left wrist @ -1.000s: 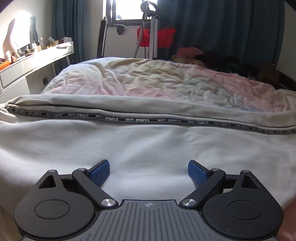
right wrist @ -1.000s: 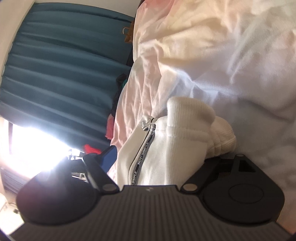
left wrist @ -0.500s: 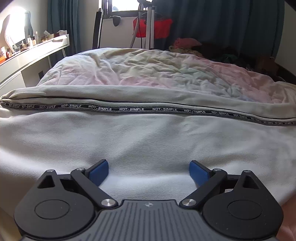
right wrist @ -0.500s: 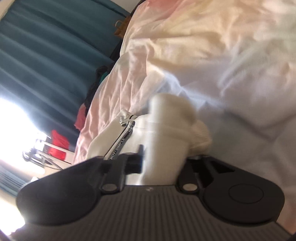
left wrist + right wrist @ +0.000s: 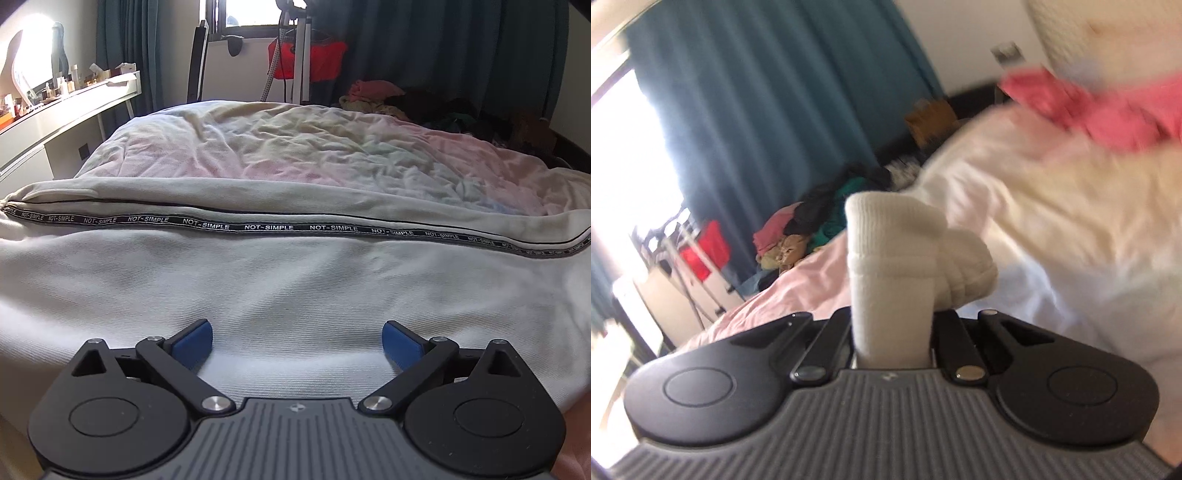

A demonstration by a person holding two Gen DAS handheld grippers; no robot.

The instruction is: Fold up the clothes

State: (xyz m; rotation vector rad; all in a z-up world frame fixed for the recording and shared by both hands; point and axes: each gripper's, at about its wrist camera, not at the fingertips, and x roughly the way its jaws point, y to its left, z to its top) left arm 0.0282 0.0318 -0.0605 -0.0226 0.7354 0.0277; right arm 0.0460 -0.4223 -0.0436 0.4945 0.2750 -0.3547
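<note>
A white garment [image 5: 295, 295] is spread on the bed [image 5: 295, 155], with one ribbed cuff [image 5: 892, 266] clamped in the right gripper [image 5: 892, 332].

The bed, covered by a rumpled pale pink and cream duvet, is seen beyond the garment in the left wrist view; a heap of clothes [image 5: 406, 99] lies at the bed's far end before dark teal curtains [image 5: 443, 48], and a white dresser [image 5: 66, 110] stands at the bed's left side. The garment lies flat on the bed's near end, crossed by a black tape [image 5: 266, 227] lettered "NOT-SIMPLE". The left gripper [image 5: 297, 341] is held low over the garment, its blue pads [image 5: 194, 341] spread wide apart with nothing between them. The cuff is pinched upright between the closed fingers of the right gripper, above the bed.
</note>
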